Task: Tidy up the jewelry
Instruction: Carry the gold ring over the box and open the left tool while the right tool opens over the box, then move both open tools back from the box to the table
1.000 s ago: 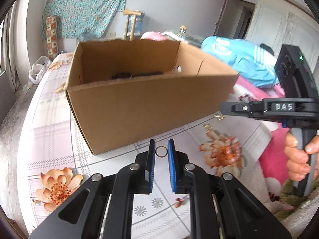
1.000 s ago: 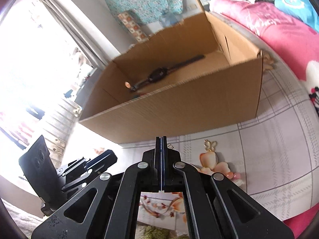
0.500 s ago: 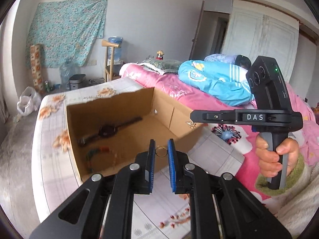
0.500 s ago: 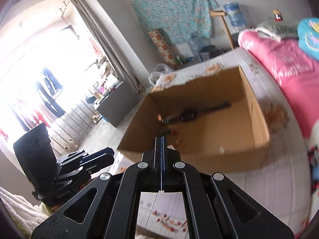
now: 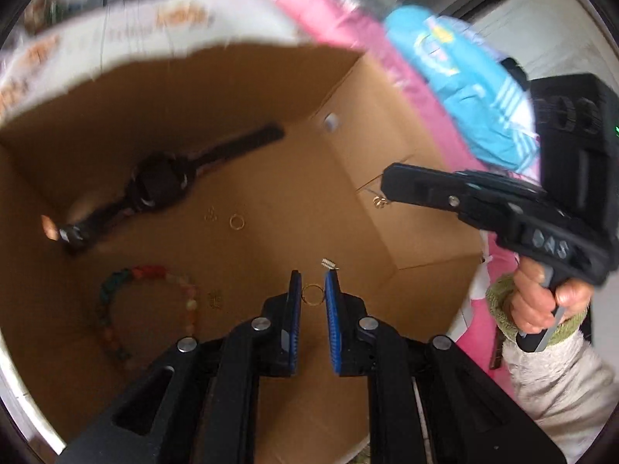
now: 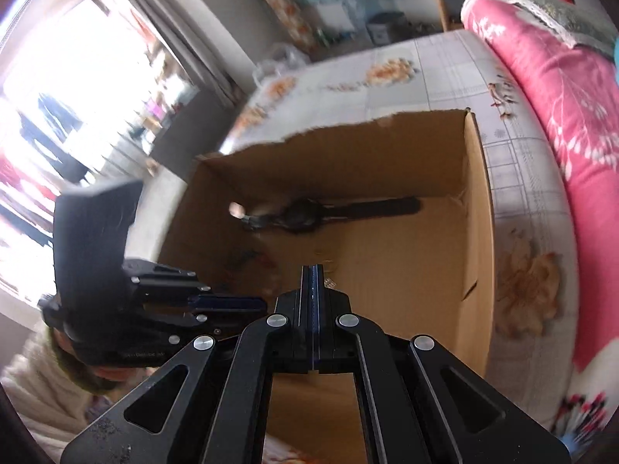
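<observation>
While the left gripper (image 5: pixel 312 294) pinches a gold ring (image 5: pixel 312 294) over the cardboard box (image 5: pixel 406 208), the closed "DAS"-marked right gripper (image 6: pixel 314 270) holds an earring (image 5: pixel 379 202).

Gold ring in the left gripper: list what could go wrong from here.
The gold ring is pinched only at its edges by the left gripper, so it could slip or flick sideways on release. Dropped from here over the cardboard box, it may bounce or roll against the beaded bracelet.

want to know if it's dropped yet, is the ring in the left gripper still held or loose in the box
Held. The ring sits pinched between the left gripper pads, above the box floor, not lying on it.
</observation>
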Tool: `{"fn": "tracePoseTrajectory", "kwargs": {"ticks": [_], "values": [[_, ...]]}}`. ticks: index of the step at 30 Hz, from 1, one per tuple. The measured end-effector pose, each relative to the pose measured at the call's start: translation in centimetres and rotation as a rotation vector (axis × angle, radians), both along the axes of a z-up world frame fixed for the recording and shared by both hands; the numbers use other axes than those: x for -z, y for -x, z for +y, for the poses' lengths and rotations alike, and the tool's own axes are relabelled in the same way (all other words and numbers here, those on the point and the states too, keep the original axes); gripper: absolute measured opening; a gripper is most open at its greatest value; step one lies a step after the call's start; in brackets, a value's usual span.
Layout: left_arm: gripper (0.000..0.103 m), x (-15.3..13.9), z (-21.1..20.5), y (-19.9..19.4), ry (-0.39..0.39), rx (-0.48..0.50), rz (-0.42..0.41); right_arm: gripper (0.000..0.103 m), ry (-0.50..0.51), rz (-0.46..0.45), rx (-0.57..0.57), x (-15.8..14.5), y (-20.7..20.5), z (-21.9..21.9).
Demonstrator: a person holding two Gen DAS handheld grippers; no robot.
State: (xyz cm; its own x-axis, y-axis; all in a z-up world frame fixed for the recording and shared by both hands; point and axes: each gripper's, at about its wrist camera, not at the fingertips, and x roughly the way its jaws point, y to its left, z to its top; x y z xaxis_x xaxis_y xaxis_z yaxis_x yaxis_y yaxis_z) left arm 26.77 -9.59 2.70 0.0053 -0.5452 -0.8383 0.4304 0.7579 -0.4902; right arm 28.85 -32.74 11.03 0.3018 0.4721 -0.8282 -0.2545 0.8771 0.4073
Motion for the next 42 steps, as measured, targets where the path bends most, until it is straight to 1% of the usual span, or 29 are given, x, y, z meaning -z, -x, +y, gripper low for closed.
{"fn": "tracePoseTrajectory", "kwargs": {"ticks": [3,5,7,8,10,13,18,22,24,25,27,29,30,32,33,35,36,38,40,42], "values": [[0.012,1.5,-0.8,-1.6,-0.043,0.004,0.073,0.0,0.055,0.022,-0.015,1.1,-1.3,0.4],[0.012,2.2,-1.2,-2.4,-0.064,0.006,0.108,0.003,0.067,0.034,-0.016,1.5,-2.0,0.4],[0.013,2.8,-1.6,-2.8,-0.082,0.006,0.138,0.003,0.069,0.031,-0.008,1.6,-2.4,0.1],[0.018,3.0,-1.7,-3.0,-0.083,0.002,0.149,0.003,0.066,0.028,-0.004,1.5,-2.6,0.0],[0.025,3.4,-1.6,-3.2,-0.087,-0.003,0.158,0.003,0.064,0.015,0.004,1.2,-2.7,-0.3],[0.031,3.5,-1.7,-3.2,-0.085,-0.008,0.155,0.004,0.056,-0.008,0.02,0.6,-2.8,-0.8],[0.034,2.9,-1.3,-3.2,-0.086,-0.025,0.136,0.008,0.056,-0.053,0.041,-0.7,-2.4,-1.4],[0.036,0.7,0.2,-2.7,-0.081,-0.033,0.065,0.021,0.061,-0.113,0.056,-2.5,-1.3,-1.9],[0.038,-1.0,0.7,-2.0,-0.07,-0.042,0.016,0.024,0.064,-0.147,0.064,-3.5,-0.5,-2.1],[0.041,-1.8,1.1,-1.4,-0.06,-0.044,-0.011,0.026,0.061,-0.169,0.069,-4.2,0.1,-2.3],[0.046,-3.9,2.0,-0.2,-0.034,-0.055,-0.081,0.033,0.05,-0.206,0.082,-5.2,1.2,-2.7],[0.057,-6.3,3.2,1.7,-0.001,-0.068,-0.163,0.041,0.036,-0.26,0.104,-6.7,2.9,-3.3],[0.059,-7.1,3.7,2.5,0.009,-0.075,-0.195,0.043,0.027,-0.287,0.117,-7.3,3.8,-3.7],[0.071,-9.2,4.8,4.9,0.028,-0.091,-0.296,0.051,-0.002,-0.321,0.14,-8.3,5.7,-4.6],[0.074,-10.1,5.4,5.9,0.034,-0.098,-0.341,0.053,-0.026,-0.334,0.152,-8.7,6.8,-5.0],[0.081,-11.1,6.5,7.9,0.045,-0.108,-0.409,0.059,-0.07,-0.357,0.181,-9.2,9.1,-5.9],[0.082,-11.6,7.3,9.4,0.054,-0.114,-0.45,0.061,-0.086,-0.366,0.196,-9.4,10.1,-6.3],[0.089,-12.1,8.6,12.0,0.065,-0.126,-0.51,0.067,-0.103,-0.379,0.232,-9.4,12.2,-7.1],[0.093,-11.9,9.2,13.9,0.068,-0.139,-0.546,0.07,-0.086,-0.38,0.276,-8.9,14.3,-7.7],[0.097,-11.1,9.3,15.8,0.075,-0.134,-0.548,0.073,-0.053,-0.361,0.305,-7.9,15.9,-7.9]]}}
